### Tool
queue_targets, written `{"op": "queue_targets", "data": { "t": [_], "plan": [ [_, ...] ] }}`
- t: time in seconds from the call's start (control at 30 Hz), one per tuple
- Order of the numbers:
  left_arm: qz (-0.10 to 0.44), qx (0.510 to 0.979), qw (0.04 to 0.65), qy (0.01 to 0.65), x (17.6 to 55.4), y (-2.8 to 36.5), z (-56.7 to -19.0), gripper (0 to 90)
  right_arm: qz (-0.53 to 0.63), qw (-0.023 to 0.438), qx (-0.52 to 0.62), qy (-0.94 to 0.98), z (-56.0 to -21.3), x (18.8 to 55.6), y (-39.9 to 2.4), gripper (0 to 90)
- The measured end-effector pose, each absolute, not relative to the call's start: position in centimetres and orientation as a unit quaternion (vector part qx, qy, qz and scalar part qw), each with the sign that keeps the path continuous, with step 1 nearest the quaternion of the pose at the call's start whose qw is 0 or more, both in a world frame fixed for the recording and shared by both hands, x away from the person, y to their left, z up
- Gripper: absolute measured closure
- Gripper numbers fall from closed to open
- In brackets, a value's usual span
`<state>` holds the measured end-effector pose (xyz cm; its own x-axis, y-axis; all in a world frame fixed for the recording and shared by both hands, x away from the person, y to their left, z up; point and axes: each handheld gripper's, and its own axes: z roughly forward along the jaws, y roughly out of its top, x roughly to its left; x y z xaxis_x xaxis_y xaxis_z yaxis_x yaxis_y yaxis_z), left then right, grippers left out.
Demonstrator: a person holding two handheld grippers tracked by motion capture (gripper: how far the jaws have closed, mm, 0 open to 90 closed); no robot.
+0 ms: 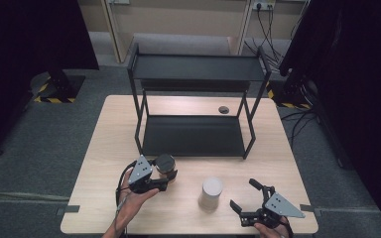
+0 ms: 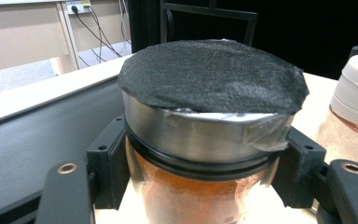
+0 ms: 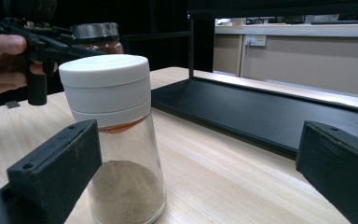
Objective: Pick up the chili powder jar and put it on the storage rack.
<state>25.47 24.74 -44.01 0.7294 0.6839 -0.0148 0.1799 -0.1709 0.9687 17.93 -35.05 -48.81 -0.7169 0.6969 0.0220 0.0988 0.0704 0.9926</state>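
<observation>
Jar with the black-covered metal lid (image 1: 165,164) sits clamped in my left claw (image 1: 170,176), pads squeezing the glass just under the lid ring, jar upright, long axis vertical. In the left claw view the orange-brown powder shows between the jaws. I'm holding it above the near-left part of the table (image 1: 104,148), just in front of the black two-tier rack (image 1: 193,134). Key relation: the rack's lower shelf (image 1: 193,136) lies straight ahead, far side of the jar, slightly right, so my guess is the next move is a forward carry onto that shelf, keeping the jar vertical to clear the top shelf. Left hand is clearly the nearer one to the rack. My right claw (image 1: 243,196) rests near the table's near-right edge, jaws wide apart, gripping nothing. White-lidded jar (image 1: 211,193) stands on the table just left of it, between both claws, untouched.
</observation>
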Motion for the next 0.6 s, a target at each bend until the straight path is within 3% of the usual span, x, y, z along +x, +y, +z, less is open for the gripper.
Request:
{"op": "queue_targets", "data": {
  "t": [0.6],
  "plan": [
    [0.222,0.722,0.582,0.300,26.0,25.8,-41.5,31.8,0.619,0.242,0.290,0.689,-48.8,17.9,-35.1,0.4]
  ]
}}
